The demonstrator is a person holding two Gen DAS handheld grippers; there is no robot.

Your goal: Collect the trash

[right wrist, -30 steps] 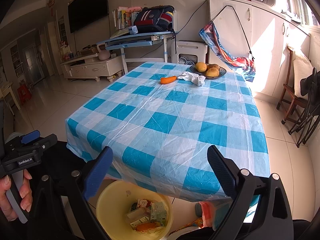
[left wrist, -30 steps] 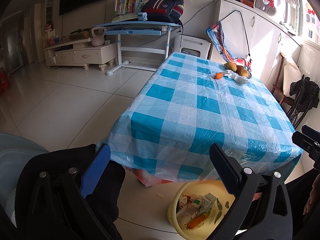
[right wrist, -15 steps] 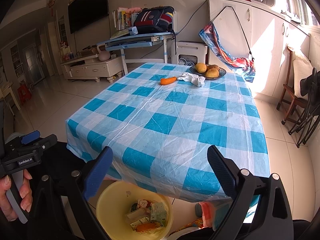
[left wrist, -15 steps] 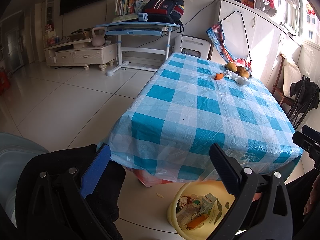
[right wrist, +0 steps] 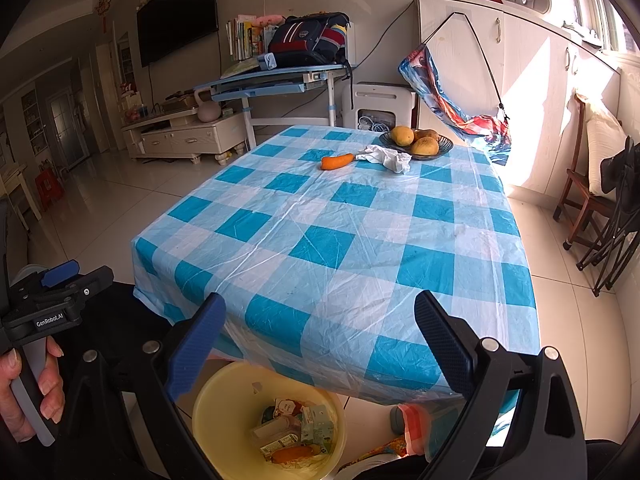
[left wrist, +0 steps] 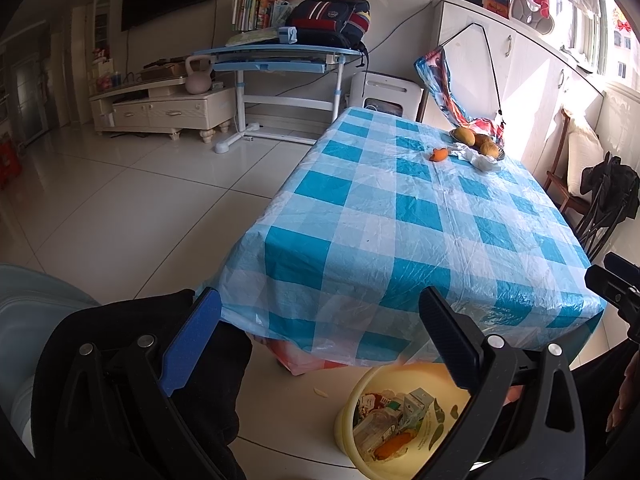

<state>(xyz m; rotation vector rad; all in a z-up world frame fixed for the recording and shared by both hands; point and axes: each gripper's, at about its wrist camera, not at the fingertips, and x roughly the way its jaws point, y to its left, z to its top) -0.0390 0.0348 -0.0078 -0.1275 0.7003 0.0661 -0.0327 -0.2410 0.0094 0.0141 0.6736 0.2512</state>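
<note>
The desk (right wrist: 340, 240) under its blue checked cloth was mostly bare. The yellow bin (right wrist: 224, 404) sat on the floor at the near edge, probably so trash drops straight in; it already held cartons and scraps. Leftover trash lay at the far end: a crumpled white tissue (right wrist: 386, 158) beside the fruit plate (right wrist: 444, 148), and a carrot piece (right wrist: 337, 162) near the tissue. Both the left gripper (left wrist: 320, 340) and right gripper (right wrist: 320, 336) hovered low above the bin, jaws spread, empty, aimed along the desk.
</note>
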